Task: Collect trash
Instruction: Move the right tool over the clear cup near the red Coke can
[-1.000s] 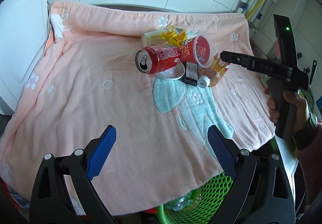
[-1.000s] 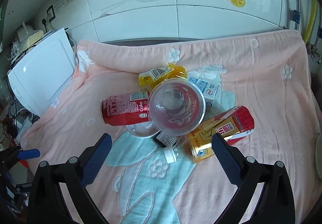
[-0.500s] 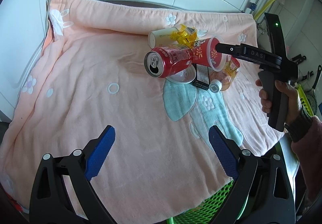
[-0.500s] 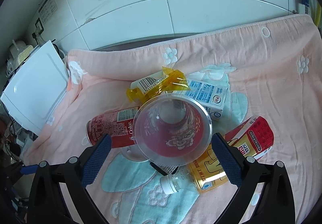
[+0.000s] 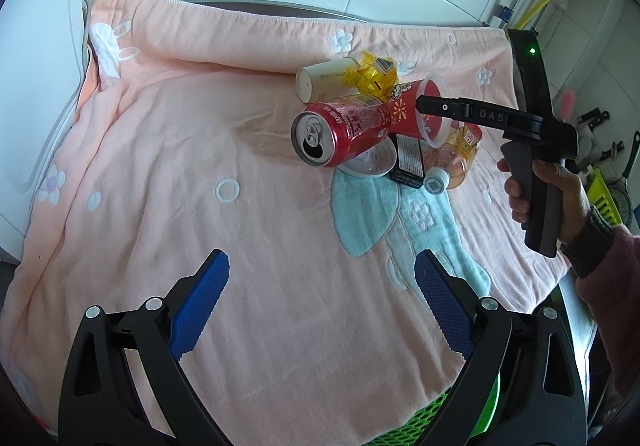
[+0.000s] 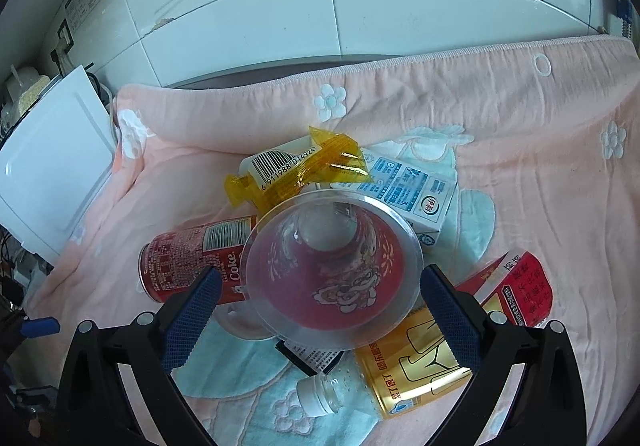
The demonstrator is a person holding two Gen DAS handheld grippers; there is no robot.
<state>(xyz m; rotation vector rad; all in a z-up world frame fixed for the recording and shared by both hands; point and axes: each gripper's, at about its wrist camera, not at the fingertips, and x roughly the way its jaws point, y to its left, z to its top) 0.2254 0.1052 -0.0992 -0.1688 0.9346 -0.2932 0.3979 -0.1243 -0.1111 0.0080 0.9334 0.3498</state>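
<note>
Right gripper is spread wide, blue pads either side of the clear plastic cup with red print. Cup lies on its side, mouth facing the camera, rim sitting between the fingertips but not pinched; can't tell if either pad touches the rim. Just below the cup: a black flat packet, then a plastic bottle with white cap and gold-red label lying toward the right finger. Left of the cup, touching it, a red Coke can on its side, partly behind the left pad. Behind the cup: yellow crinkled wrapper over a white cylinder tub, and a white-blue milk carton. All on a pink towel with teal patch, white tiled wall beyond.

Left gripper is also spread, holding nothing, hovering over bare towel well short of the pile. Green mesh basket shows under its right finger.
</note>
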